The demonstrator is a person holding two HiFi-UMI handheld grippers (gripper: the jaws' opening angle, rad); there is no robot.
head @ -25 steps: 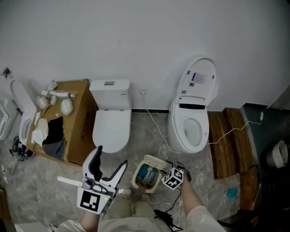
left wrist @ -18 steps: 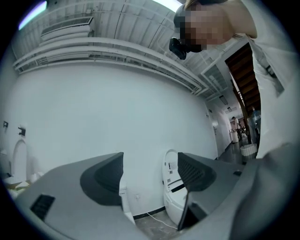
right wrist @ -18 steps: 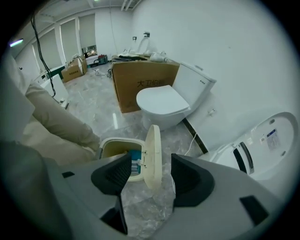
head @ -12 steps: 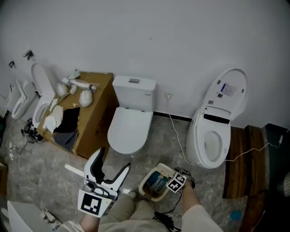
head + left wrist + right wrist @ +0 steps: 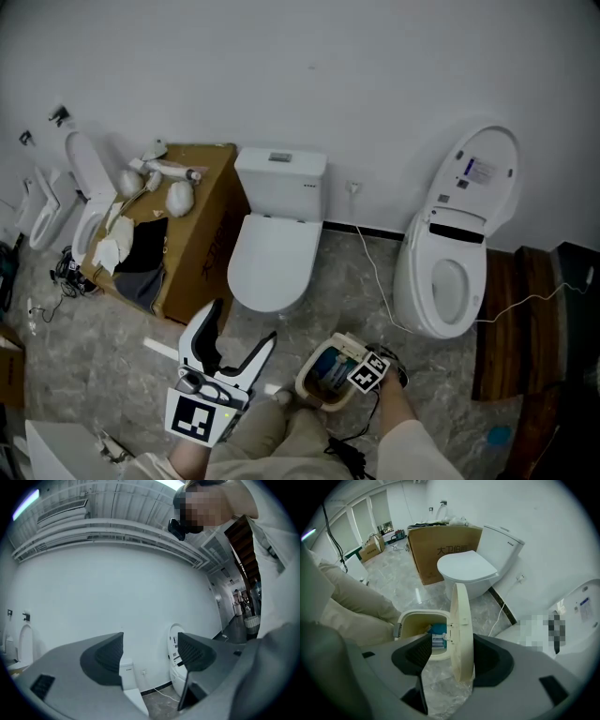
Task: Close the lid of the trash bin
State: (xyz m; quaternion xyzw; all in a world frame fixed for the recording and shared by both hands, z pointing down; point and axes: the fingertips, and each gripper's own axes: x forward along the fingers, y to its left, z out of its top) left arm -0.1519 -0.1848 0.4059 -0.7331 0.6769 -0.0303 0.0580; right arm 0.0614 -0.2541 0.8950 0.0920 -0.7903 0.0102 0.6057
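At the far left a toilet [image 5: 82,202] stands with its cover raised. Beside it is a cardboard box [image 5: 202,239] with white lumps and a dark cloth on its open top. Right of the box, against the far wall, is a white toilet [image 5: 272,258] with its seat cover down.

Near the person's knees [image 5: 272,431], the left gripper [image 5: 239,326] is held level. Its jaws are spread wide with nothing between them, only the far wall beyond.

The bin [image 5: 319,394] sits on the grey marble floor just right of that gripper, close to the person and nearer than both toilets. Its lid [image 5: 461,616] stands upright on edge and the bin is uncovered, with blue packaging [image 5: 438,632] inside.

The right gripper [image 5: 366,375] points steeply down over the bin. Its jaws are about half open with the raised lid between them. The right jaw lies close against the lid's outer face, while the left jaw stands clear of the inner face, so the lid is not clamped.

A thin cable [image 5: 375,277] runs across the floor from the far wall. To the right a rounded toilet [image 5: 450,281] has its cover up, with dark wooden planks [image 5: 502,328] beside it.
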